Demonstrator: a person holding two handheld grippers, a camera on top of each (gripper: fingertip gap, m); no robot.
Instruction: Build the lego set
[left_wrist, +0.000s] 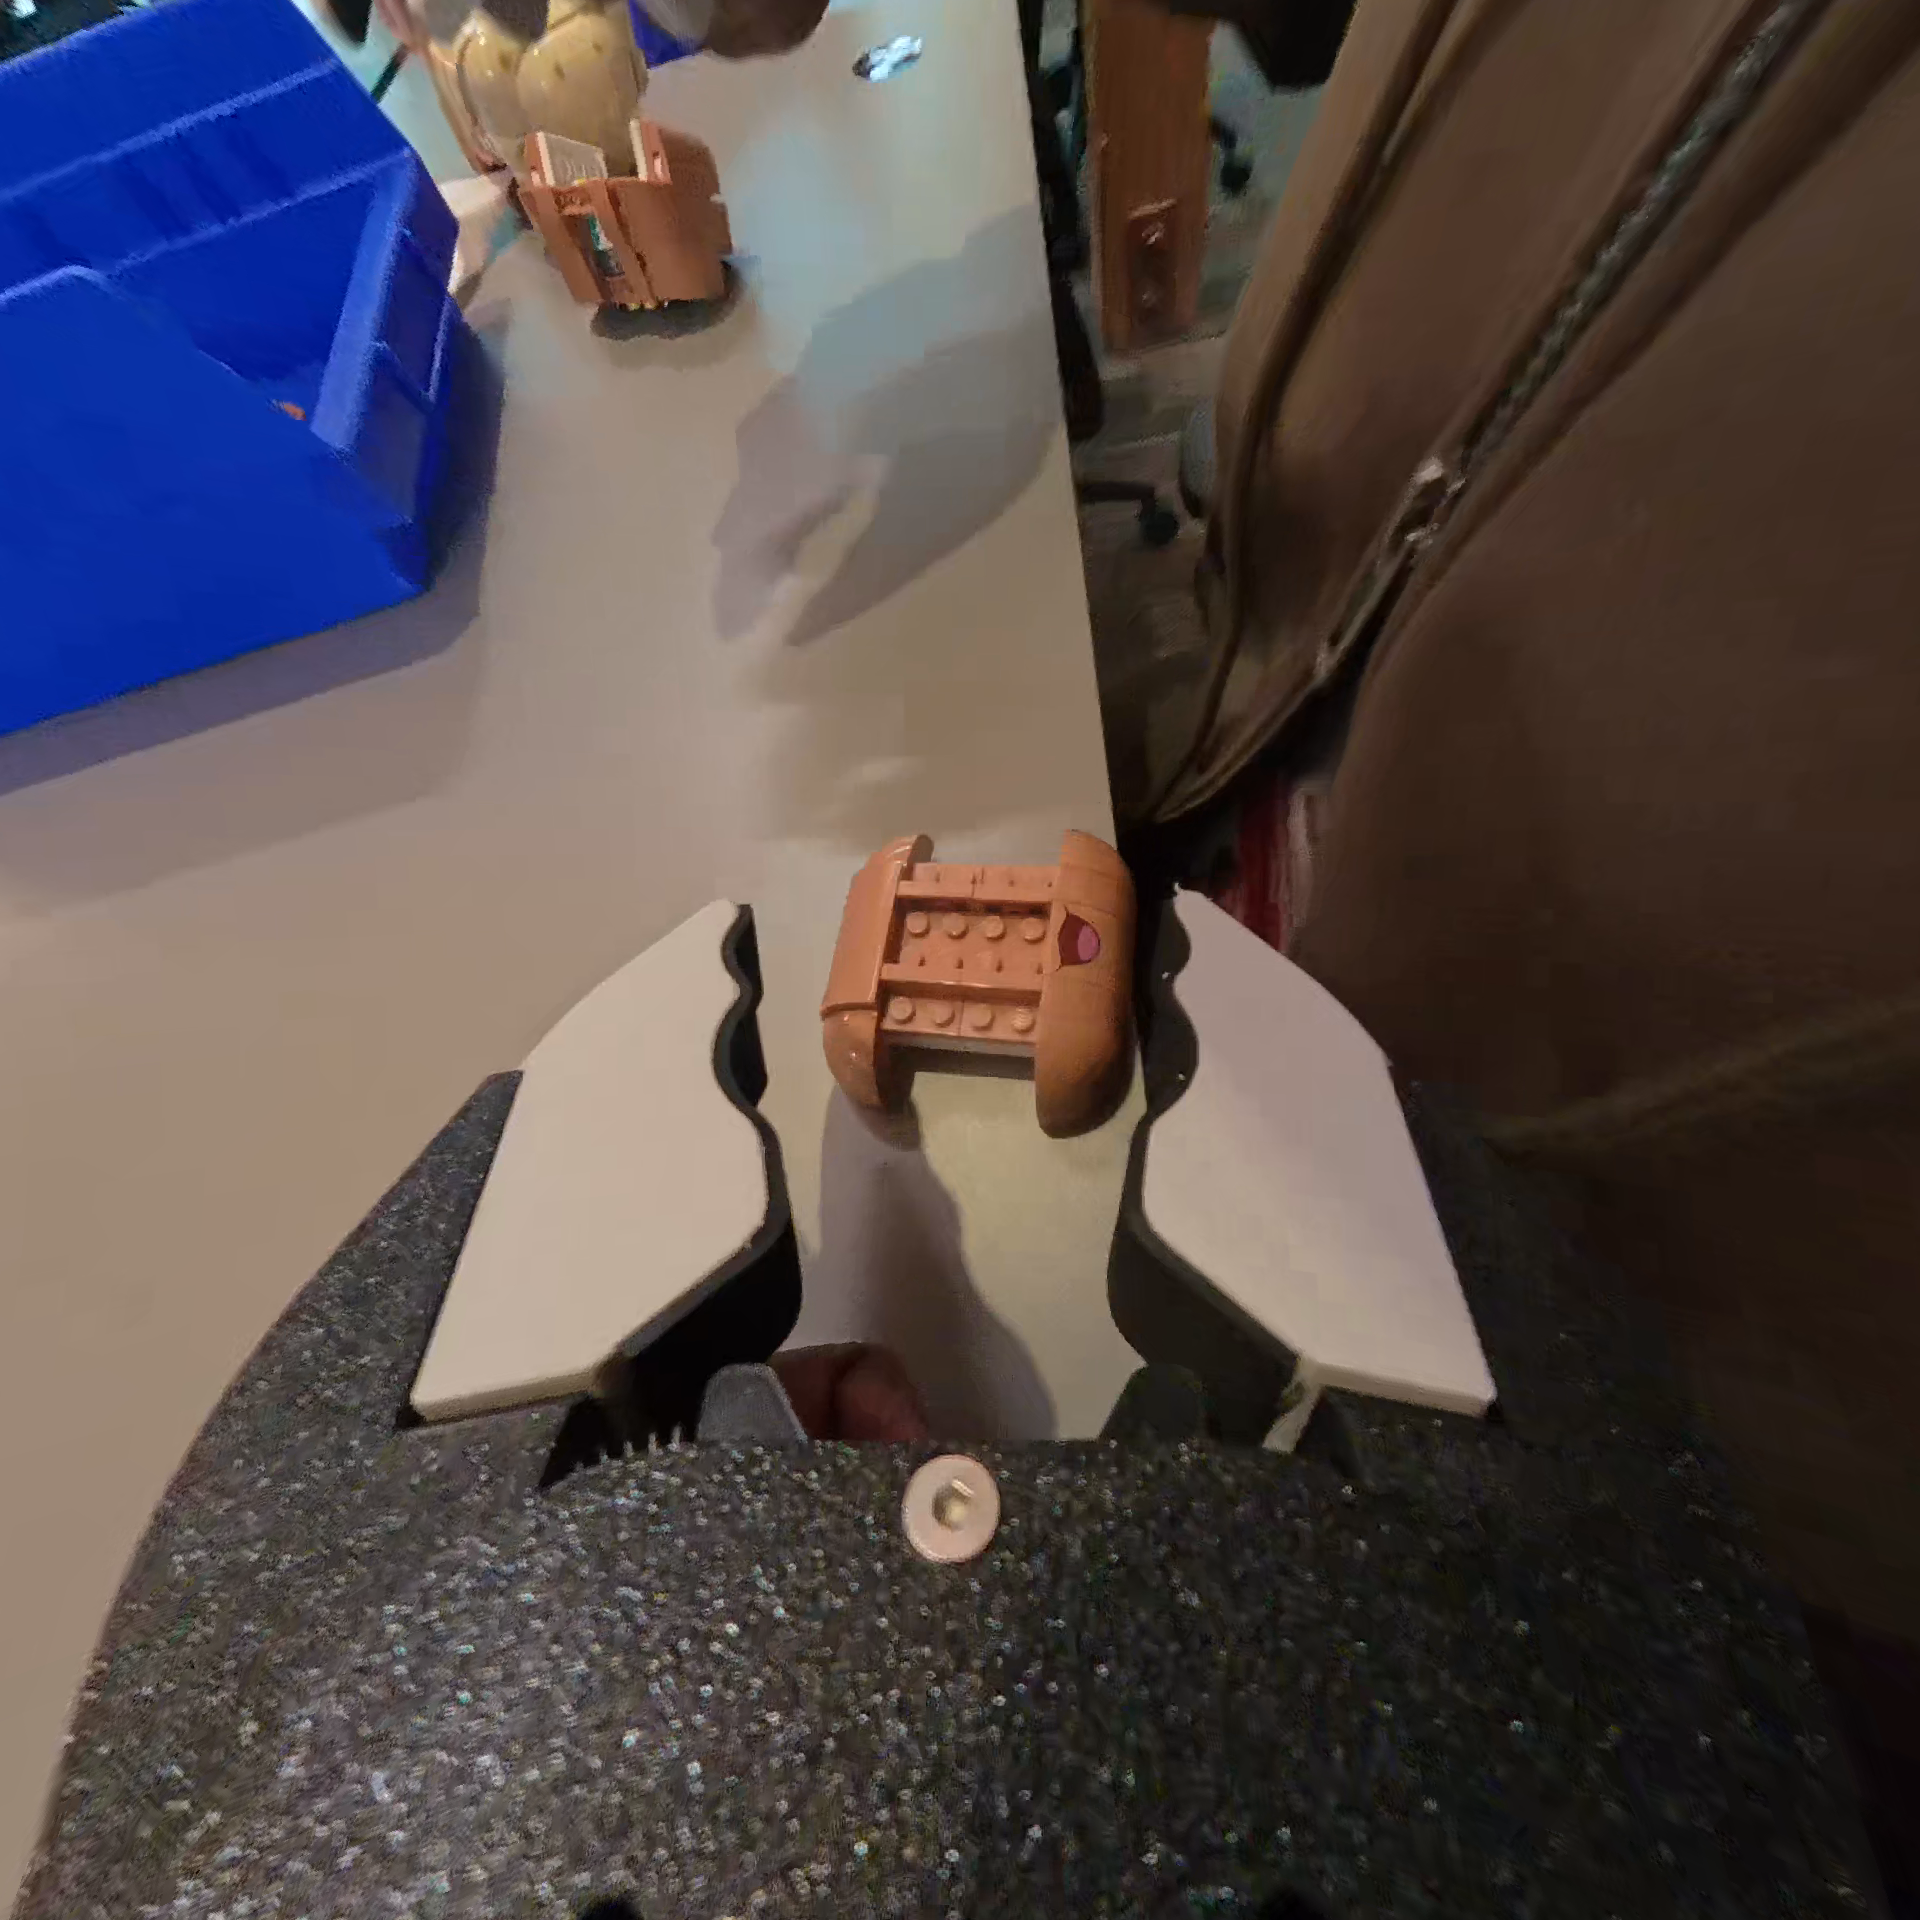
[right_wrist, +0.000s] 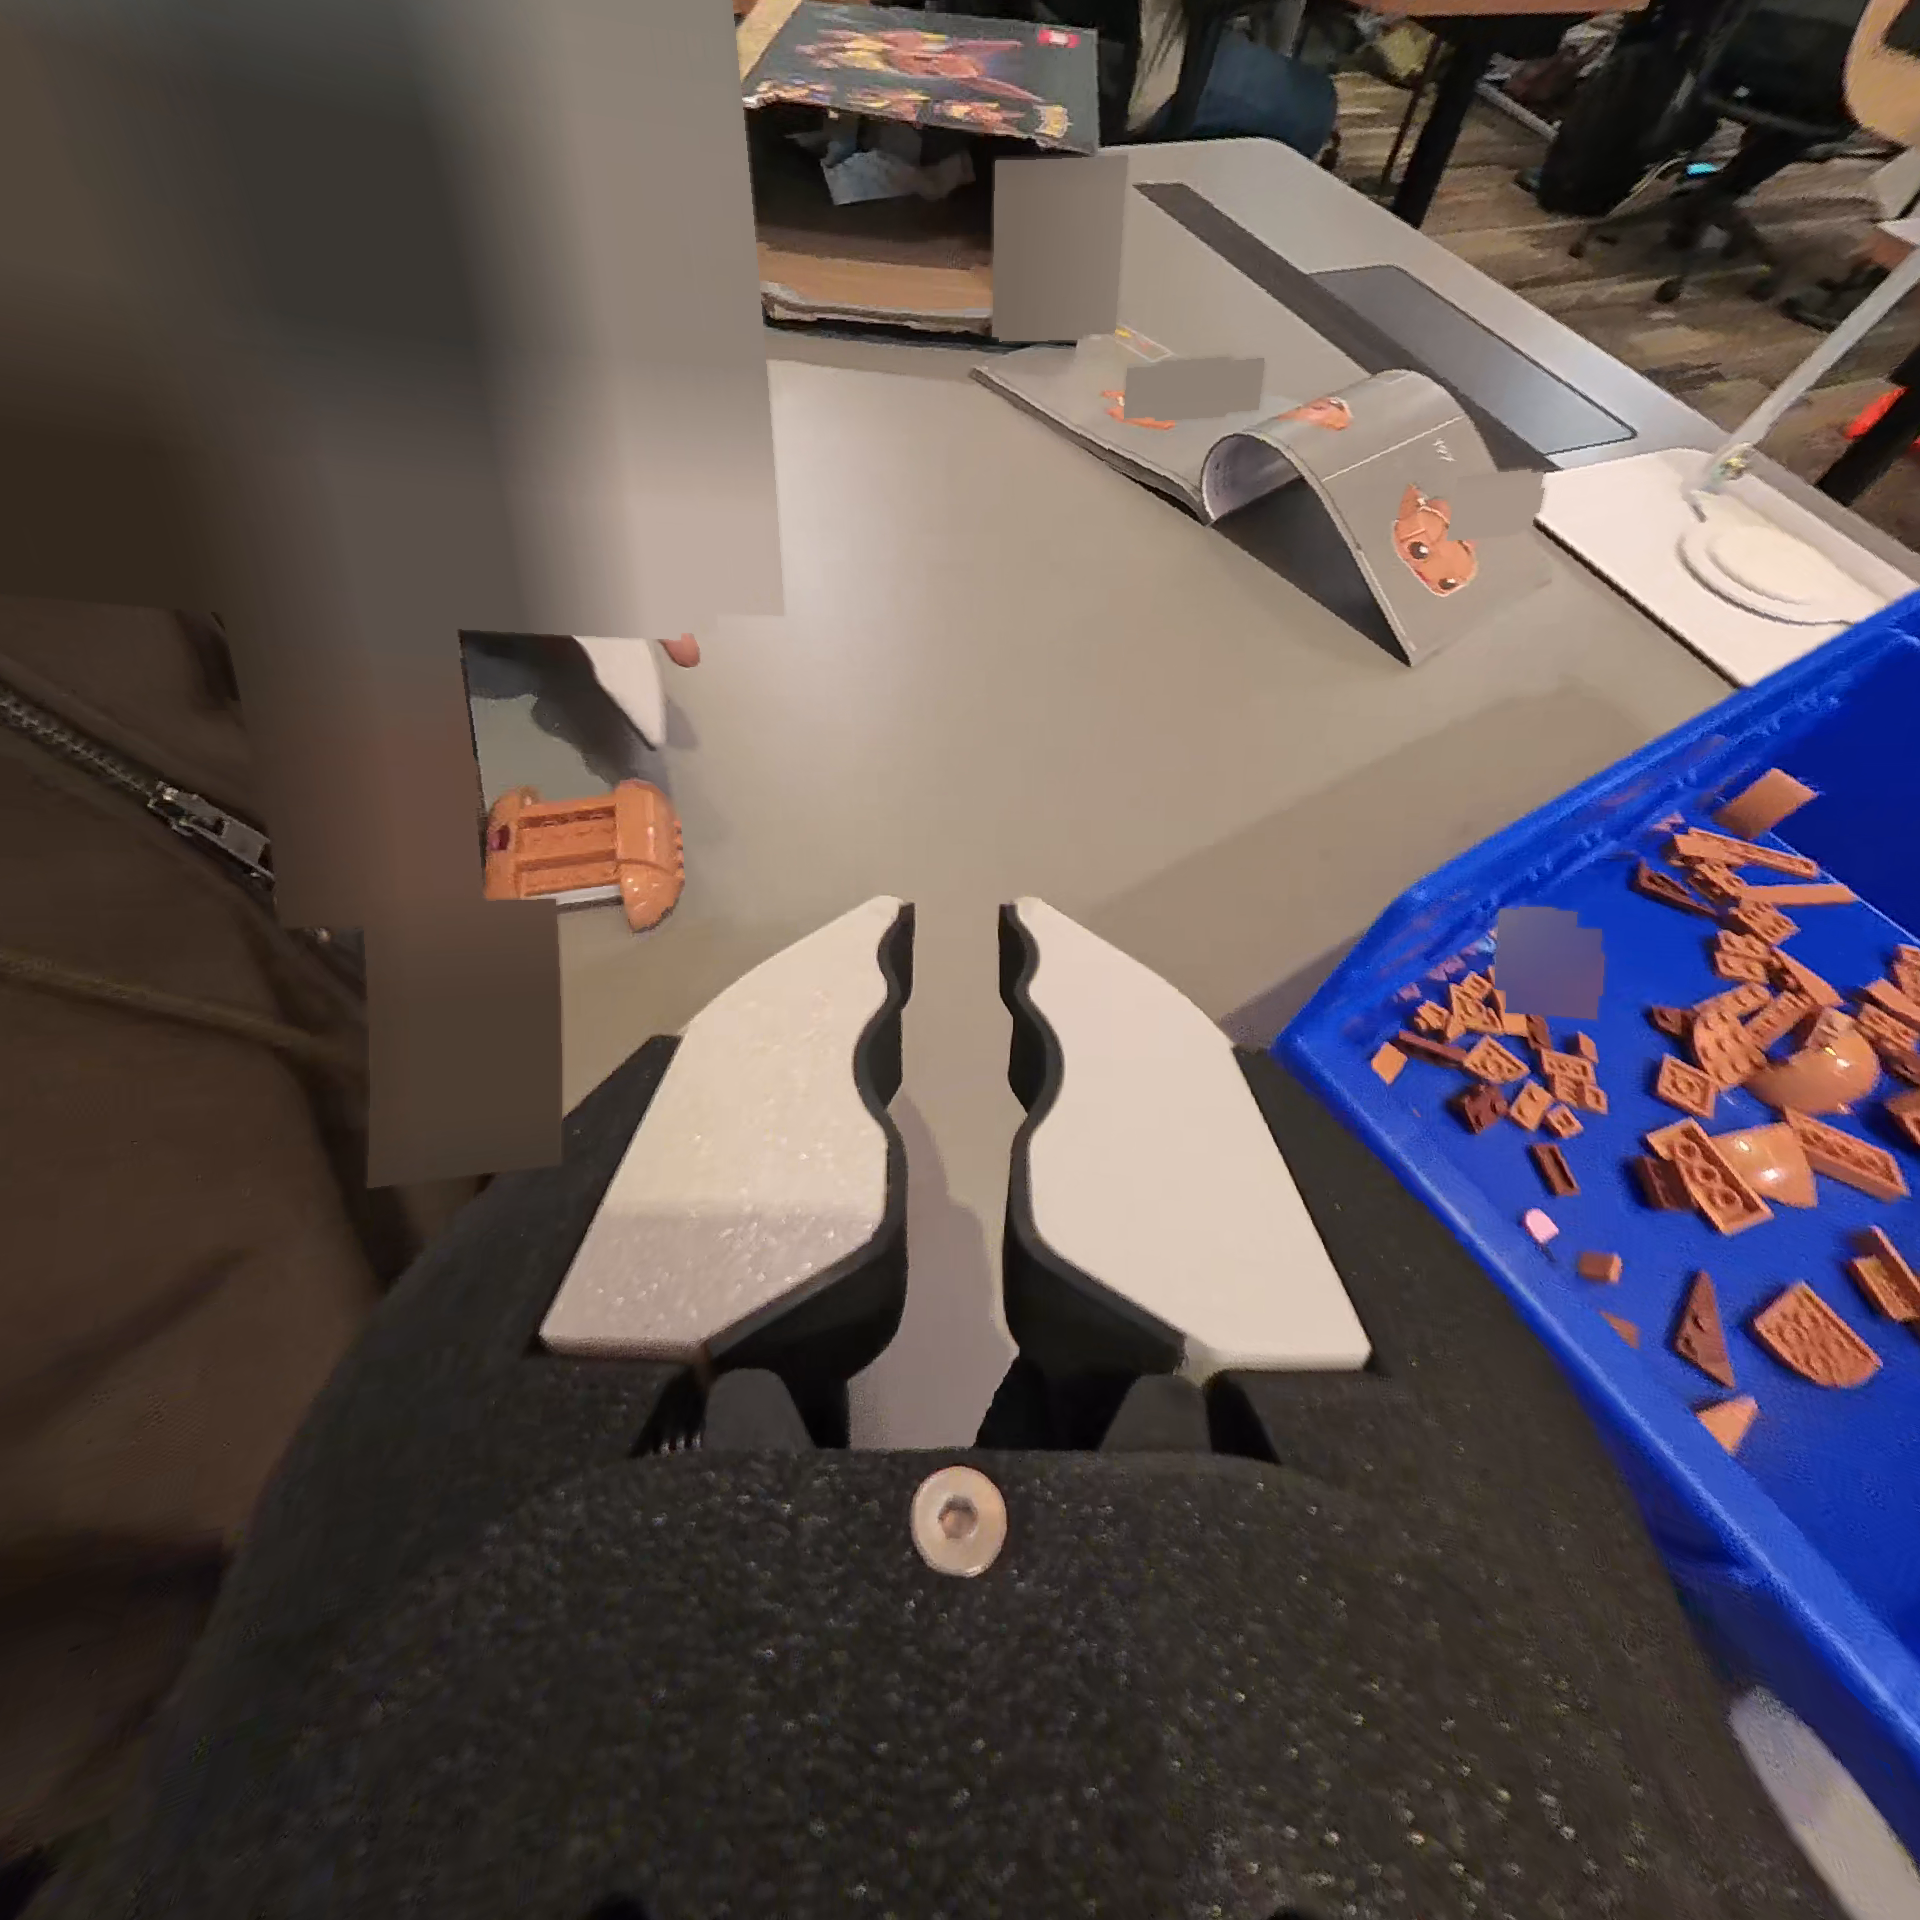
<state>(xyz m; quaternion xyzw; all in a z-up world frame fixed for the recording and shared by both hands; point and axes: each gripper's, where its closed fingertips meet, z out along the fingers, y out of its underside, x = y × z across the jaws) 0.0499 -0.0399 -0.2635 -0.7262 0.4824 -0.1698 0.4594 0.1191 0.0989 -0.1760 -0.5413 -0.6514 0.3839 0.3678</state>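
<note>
Left gripper (left_wrist: 956, 935), jaws spread wide and holding nothing, poised over the grey table (left_wrist: 312, 1039). The tan brick sub-assembly (left_wrist: 977, 987), studs up with rounded side pieces, lies on the table between the fingertips, nearer the right-hand finger and apparently clear of both, close to the table edge. Farther ahead and to the left stand a blue bin (left_wrist: 208, 416) and a larger brown brick model (left_wrist: 623, 223). Right gripper (right_wrist: 956, 914), jaws narrowed to a slim gap, empty, above bare table. The same sub-assembly (right_wrist: 587, 852) lies ahead to its left; a blue bin (right_wrist: 1455, 1195) of loose tan bricks (right_wrist: 1714, 1101) sits immediately to its right; an open instruction booklet (right_wrist: 1351, 478) lies farther ahead.
</note>
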